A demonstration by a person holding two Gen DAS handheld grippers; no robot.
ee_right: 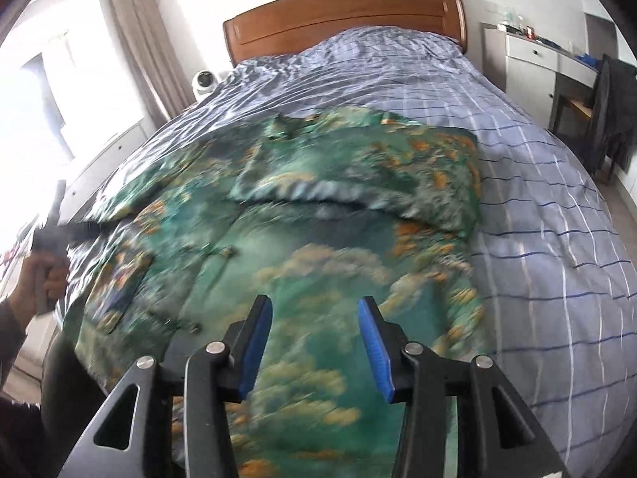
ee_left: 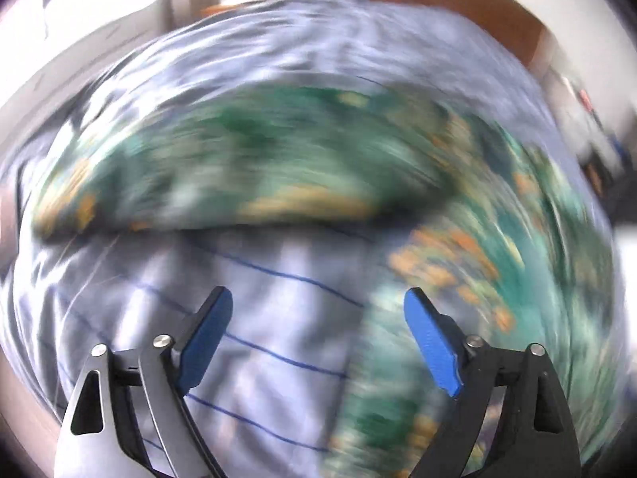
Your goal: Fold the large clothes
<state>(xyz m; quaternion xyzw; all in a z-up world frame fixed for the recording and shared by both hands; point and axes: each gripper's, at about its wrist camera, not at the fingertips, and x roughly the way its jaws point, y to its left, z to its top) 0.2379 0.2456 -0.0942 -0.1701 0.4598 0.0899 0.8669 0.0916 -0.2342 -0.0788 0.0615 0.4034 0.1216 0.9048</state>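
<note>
Green-and-orange printed garment [ee_right: 302,215] lies spread on the bed's blue checked duvet [ee_right: 549,207], toward the bed's middle and left side as the right wrist view shows it, wooden headboard [ee_right: 342,12] beyond. Fold looks partly started at best: the far right portion is doubled over onto the body, making a raised ridge across the cloth, while the near section lies flat and single-layer, running under the right gripper [ee_right: 315,342]. A flap at left also spreads out unfolded near the bed edge. Right gripper hovers above the near cloth, jaws apart, nothing between them. Left gripper [ee_left: 318,338] is over bare duvet [ee_left: 270,310] just beside the garment's [ee_left: 278,167] edge, jaws spread wide, holding nothing; that view is heavily motion-blurred so detail is poor. In the right wrist view the person's left hand [ee_right: 38,279] is visible at the left edge gripping the tool's handle. Judgement: early to middle stage, one fold-over possibly made, most folds remaining; the left flap and near length need bringing in, and no neat compact rectangle exists yet. Whether the ridge is a deliberate fold or a bunch cannot be told.
</note>
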